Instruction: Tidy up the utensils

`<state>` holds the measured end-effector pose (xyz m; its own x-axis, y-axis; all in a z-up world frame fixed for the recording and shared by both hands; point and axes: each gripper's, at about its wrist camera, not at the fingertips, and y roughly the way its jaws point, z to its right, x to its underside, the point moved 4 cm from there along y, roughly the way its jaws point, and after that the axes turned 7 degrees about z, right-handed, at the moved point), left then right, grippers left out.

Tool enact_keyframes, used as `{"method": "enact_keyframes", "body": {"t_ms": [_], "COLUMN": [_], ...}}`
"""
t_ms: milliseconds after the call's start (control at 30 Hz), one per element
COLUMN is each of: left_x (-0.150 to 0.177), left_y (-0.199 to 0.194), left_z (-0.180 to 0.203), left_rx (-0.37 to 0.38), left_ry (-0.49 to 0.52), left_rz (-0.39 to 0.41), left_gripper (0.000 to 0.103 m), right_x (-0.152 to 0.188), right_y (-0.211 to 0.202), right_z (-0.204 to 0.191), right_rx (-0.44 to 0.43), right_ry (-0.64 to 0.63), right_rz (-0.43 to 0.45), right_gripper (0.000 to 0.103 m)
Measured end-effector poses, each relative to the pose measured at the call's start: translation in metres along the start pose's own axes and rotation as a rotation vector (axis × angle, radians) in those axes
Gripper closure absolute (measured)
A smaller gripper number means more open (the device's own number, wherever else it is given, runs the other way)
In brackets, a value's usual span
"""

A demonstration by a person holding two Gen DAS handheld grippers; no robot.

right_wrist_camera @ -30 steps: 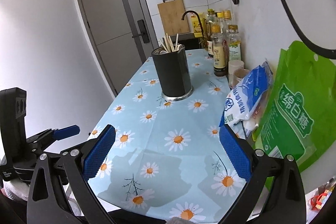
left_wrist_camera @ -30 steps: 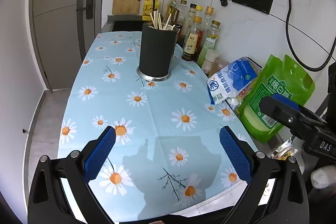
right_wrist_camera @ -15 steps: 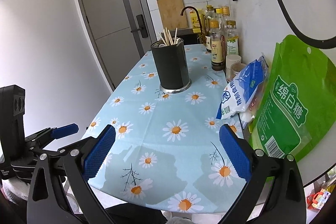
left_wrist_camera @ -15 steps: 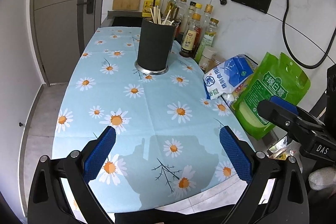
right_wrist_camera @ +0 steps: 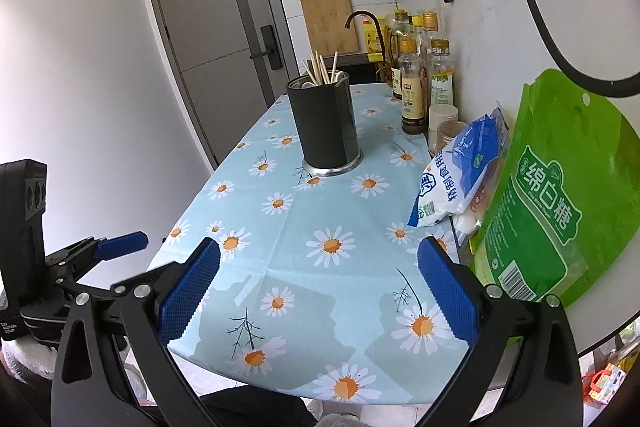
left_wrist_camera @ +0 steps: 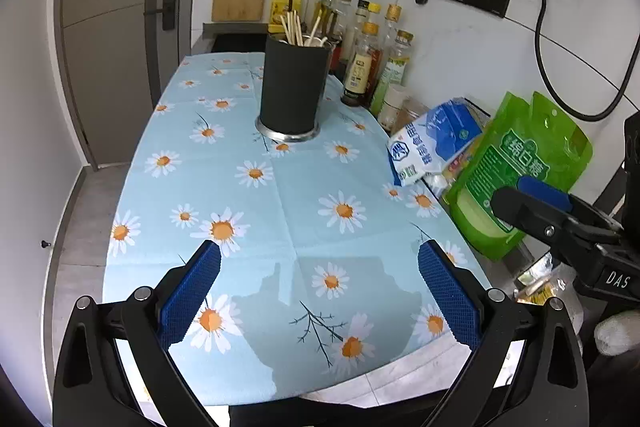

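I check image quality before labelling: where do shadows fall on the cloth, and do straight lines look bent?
Left wrist view: the left gripper casts a grey shadow on the daisy tablecloth; the door frame bows. Right wrist view: two similar shadows lie near the right gripper; edges curve, corners are black.

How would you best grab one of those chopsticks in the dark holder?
Probably pinch a chopstick by its bare upper end, coming from above: only that part sticks out of the tall holder, and they lean apart, leaving some room for the gripper.
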<state>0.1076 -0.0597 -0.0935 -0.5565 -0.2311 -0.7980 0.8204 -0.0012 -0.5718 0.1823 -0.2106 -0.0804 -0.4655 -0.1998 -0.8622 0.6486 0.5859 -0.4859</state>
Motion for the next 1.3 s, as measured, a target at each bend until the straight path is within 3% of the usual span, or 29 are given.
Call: {"method": "enact_keyframes", "body": {"t_ms": [867,1300], "left_x": [-0.002,0.001], "left_y": [-0.001,-0.001], "left_z": [-0.002,-0.004], "left_rx": [-0.005,-0.011], "left_ry": [-0.013,-0.021], "left_rz": [0.01,-0.008], "left_gripper": [0.007,0.007], "right_x": [0.014,0.015], "right_y": [0.009,0.005], "right_z": [0.008,0.005], "right_rx": [0.006,0.011], "right_ry": [0.019,0.01], "right_rz": [-0.073,-0.069], "right_gripper": [0.005,0.005]}}
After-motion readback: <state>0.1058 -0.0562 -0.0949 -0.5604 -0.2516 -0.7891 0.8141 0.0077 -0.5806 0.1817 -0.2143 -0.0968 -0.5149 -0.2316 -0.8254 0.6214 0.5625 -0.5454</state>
